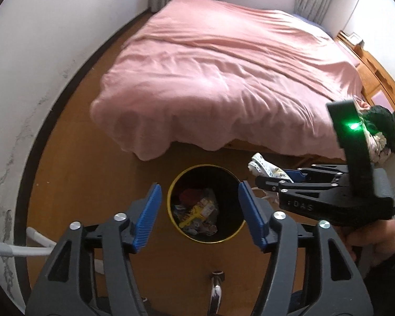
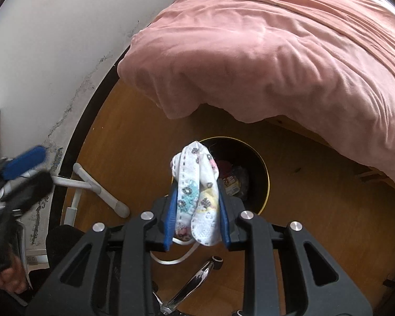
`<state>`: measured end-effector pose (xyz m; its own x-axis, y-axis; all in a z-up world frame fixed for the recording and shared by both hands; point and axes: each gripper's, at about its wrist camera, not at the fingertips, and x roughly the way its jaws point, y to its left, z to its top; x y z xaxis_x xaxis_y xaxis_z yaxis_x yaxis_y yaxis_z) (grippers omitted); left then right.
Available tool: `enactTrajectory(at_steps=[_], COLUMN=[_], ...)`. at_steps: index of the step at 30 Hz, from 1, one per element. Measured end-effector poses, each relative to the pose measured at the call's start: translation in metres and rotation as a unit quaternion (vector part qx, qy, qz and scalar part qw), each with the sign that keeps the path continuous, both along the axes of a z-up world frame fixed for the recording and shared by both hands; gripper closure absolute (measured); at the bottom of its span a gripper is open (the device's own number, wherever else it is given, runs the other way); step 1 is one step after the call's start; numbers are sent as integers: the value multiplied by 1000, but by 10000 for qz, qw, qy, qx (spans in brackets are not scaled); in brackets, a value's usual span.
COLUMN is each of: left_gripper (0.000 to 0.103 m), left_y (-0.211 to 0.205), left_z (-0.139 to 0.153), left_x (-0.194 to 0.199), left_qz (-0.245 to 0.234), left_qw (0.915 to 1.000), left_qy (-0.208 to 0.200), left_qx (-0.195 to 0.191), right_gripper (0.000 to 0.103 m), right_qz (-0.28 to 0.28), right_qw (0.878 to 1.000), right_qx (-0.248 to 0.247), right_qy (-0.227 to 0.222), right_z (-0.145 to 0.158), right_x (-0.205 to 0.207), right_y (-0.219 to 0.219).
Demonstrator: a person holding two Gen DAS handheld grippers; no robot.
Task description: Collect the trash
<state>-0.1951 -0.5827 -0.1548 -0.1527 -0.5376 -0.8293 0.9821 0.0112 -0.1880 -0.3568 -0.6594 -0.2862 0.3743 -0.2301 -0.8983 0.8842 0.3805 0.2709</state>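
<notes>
the right tool [image 2: 196, 218] has its blue ribbed pads closed tight on a crumpled white patterned cloth-like piece of trash [image 2: 197, 192], printed with small flowers and blotches of teal, yellow and pink. the piece is pinched low down, and its folded top stands free above the fingertips, while a thin white loop hangs below the pads. in the left wrist view the same piece [image 1: 263, 167] pokes out beyond the right tool [image 1: 271, 180], just beside the round black trash bin with a yellow rim [image 1: 171, 184], not over its mouth as far as i can tell.

the left tool [image 1: 199, 206] is spread wide and holds nothing; the bin shows between its blue pads [image 1: 148, 217]. the bin [image 2: 263, 171] stands on the brown wooden floor [image 2: 316, 223] near the foot of the bed with the pink wrinkled cover [image 2: 276, 52], and already has wrappers and a red scrap in it.

the piece looks light, soft and limp, so it should fold rather than resist and will likely cling to the ribbed pads. a pinch across the bunched middle, as now, seems the safest hold; a grip on one loose edge could let it unfold and trail. the dangling loop may catch on the bin rim or on a finger when released. nothing about it looks fragile or slippery.
</notes>
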Motion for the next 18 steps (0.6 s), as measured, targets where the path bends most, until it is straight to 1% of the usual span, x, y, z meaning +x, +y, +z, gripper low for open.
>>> enactTrajectory(at_steps=[1,2,3,6,7,9,10,12,14,18], left_gripper=[41,37,32,26,25,18,16,14,11,11], left_y=[4,6,9,21,25,34,42,54,70,110], left_z=[6,11,17,35,41,55,64,75,88,108], left_x=[4,7,10,18,20,26,30,36,46,79], left_qz=[48,97,146,291,349,480,584,674,840,1307], left_qw=[10000,9999,9998,9991,9987,9976,9965,9954,9936,9879], left_qy=[4,8,2,-95,-143,-202,-229,-260,-338,-481], left_qx=[-57,-96,-137,-293,-344,-462,-545,-624,-670,-676], right_gripper=[52,43,42,42,40,37,36,35,28,23], right_qz=[-21,-44,-53,-43,-25,27,70,228,393,1031], right_qw=[10000,10000,9999,9999,9998,9995,9994,9984,9969,9881], right_qx=[-29,-68,-105,-154,-194,-297,-329,-464,-618,-995], right_qy=[10,17,7,-14,-20,-58,-84,-213,-294,-557], right_z=[1,2,5,13,17,28,34,53,71,116], right_x=[1,1,2,4,6,11,14,26,40,94], right_y=[-2,-2,-3,-2,-2,2,3,11,19,45])
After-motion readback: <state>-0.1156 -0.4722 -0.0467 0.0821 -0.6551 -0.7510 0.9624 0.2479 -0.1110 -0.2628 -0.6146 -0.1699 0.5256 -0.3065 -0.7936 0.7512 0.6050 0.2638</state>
